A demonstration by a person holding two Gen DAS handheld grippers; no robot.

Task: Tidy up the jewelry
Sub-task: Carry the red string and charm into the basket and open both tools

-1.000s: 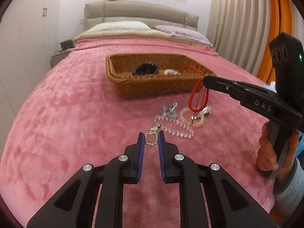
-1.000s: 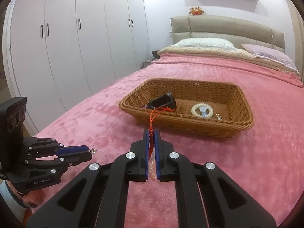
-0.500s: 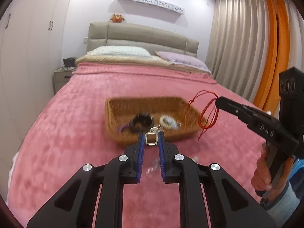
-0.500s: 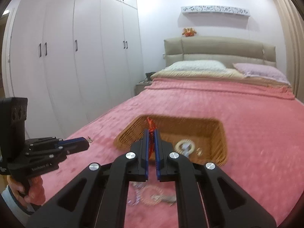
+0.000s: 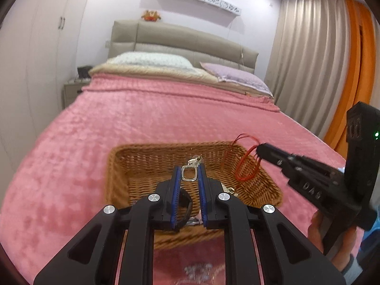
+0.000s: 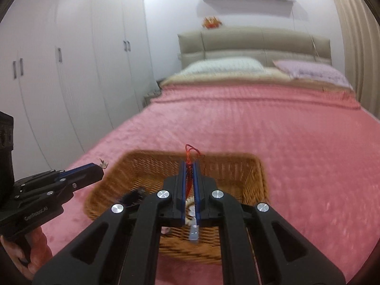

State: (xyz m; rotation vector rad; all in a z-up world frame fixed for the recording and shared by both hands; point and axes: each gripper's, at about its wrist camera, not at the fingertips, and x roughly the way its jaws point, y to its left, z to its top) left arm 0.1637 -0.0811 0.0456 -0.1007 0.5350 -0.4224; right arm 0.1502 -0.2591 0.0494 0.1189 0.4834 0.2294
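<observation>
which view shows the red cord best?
Left wrist view: the red cord hangs in open loops from the right hand-held gripper, over the wicker basket. Right wrist view shows only a pinched strip and small loop.

The right claw (image 5: 257, 150) reads "DAS"; the left claw's (image 6: 99, 167) label is blurred.

the wicker basket (image 5: 118, 166) is woven cane, rough and matt brown. the bedspread (image 5: 142, 118) is plush pink cloth with a soft quilted nap. the left claw (image 5: 189, 177) is matt black plastic with ribbed blue pads and shiny metal screws, gripping a polished silver metal clasp (image 5: 189, 173). the right claw (image 6: 189, 173) pinches a red cord (image 6: 189, 153) of braided thread.
</observation>
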